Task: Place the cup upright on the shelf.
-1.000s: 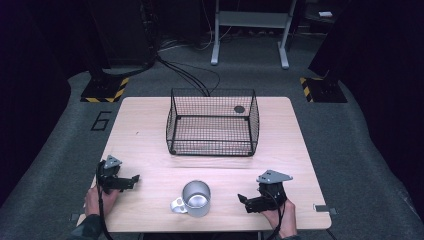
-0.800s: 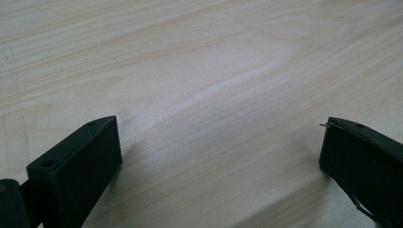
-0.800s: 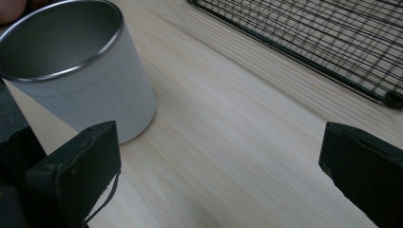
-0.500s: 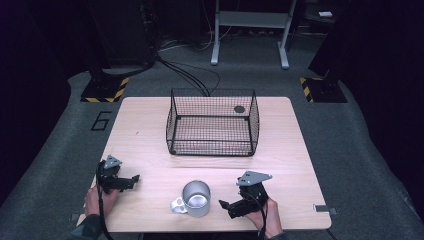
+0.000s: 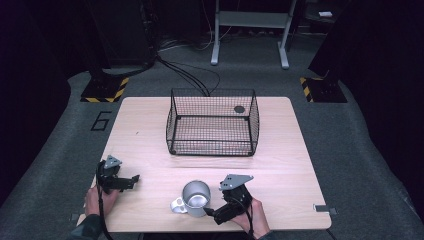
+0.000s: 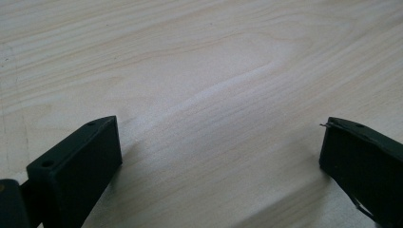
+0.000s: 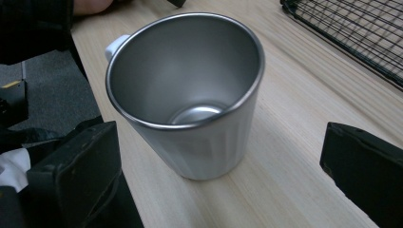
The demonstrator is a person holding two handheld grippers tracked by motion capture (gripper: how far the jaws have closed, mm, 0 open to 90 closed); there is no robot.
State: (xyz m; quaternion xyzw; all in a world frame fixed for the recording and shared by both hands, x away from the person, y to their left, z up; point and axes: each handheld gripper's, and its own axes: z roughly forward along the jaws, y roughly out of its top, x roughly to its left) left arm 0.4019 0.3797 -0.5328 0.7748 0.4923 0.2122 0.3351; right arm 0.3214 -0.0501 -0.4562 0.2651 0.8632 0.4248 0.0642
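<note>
Mug (image 5: 196,198): steel, upright, empty, white handle on its far side from the right gripper; stands on the tabletop (image 5: 295,165) near the front edge, well apart from the basket (image 5: 212,122).
Right gripper (image 5: 216,214): low at the mug's right side, aimed at its wall; in the right gripper view the mug (image 7: 190,95) sits between and just ahead of the two fingers (image 7: 76,166).
Right fingers: spread wide, holding nothing — no contact with the mug yet.
Left gripper (image 5: 131,180): resting at the front left of the tabletop, well apart from the mug.
Left fingers (image 6: 81,161): wide open, empty, bare wood between them.
Basket: wire, open top, at the back centre; appears empty — a dark round spot shows at its far right corner, cannot tell whether inside or behind.
Step (judged): approach to grasp the mug.
Next move (judged): advance the right gripper until the mug's wall lies squarely between the fingers, then close firmly; smooth tapered steel may slip, so grip low and level.
</note>
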